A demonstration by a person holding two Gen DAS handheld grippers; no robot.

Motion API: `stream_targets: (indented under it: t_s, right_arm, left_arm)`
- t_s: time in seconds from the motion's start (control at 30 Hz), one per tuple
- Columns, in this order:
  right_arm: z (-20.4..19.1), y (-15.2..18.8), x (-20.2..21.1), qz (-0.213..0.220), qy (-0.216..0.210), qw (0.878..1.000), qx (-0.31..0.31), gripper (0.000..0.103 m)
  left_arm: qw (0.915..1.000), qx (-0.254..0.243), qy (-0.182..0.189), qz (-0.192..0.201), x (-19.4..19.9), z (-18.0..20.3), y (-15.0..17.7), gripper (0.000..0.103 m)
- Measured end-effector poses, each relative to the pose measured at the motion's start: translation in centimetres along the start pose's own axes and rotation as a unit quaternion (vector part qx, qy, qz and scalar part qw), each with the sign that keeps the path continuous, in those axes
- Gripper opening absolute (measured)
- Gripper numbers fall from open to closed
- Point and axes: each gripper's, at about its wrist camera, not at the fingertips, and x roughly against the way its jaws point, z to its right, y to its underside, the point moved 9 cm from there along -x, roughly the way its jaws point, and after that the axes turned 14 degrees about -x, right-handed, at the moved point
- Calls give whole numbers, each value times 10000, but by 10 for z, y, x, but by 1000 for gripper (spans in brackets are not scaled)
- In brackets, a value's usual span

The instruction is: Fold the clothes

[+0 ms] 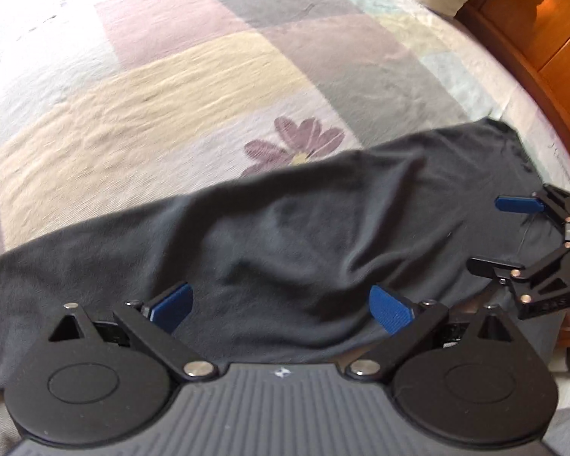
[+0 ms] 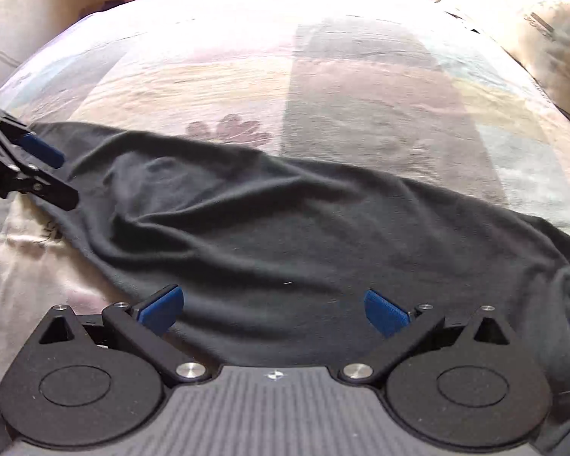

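Note:
A dark grey garment point(image 1: 285, 235) lies folded in a long band across the bed, wrinkled in the middle. My left gripper point(image 1: 281, 309) stands open just above its near edge, with nothing between the blue pads. In the left wrist view my right gripper point(image 1: 501, 235) shows at the right end of the cloth, open. The right wrist view has the same garment point(image 2: 304, 220) stretching from left to right. My right gripper point(image 2: 273, 311) hangs open over its near part. My left gripper point(image 2: 53, 176) is open at the cloth's left end.
A patchwork bedspread point(image 1: 193, 76) with a purple flower print point(image 1: 296, 144) covers the bed. A wooden bedside cabinet point(image 1: 543, 30) stands past the bed's right edge. A pillow point(image 2: 520, 22) lies at the far right in the right wrist view.

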Motion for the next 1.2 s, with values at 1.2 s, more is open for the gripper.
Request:
stream_targets:
  t_s: [1.2]
  right_arm:
    - [232,-33,-16,193,-7,9961,-866,103]
  left_arm:
    - [9952,-533,-306,-768,-111,108,-39,102]
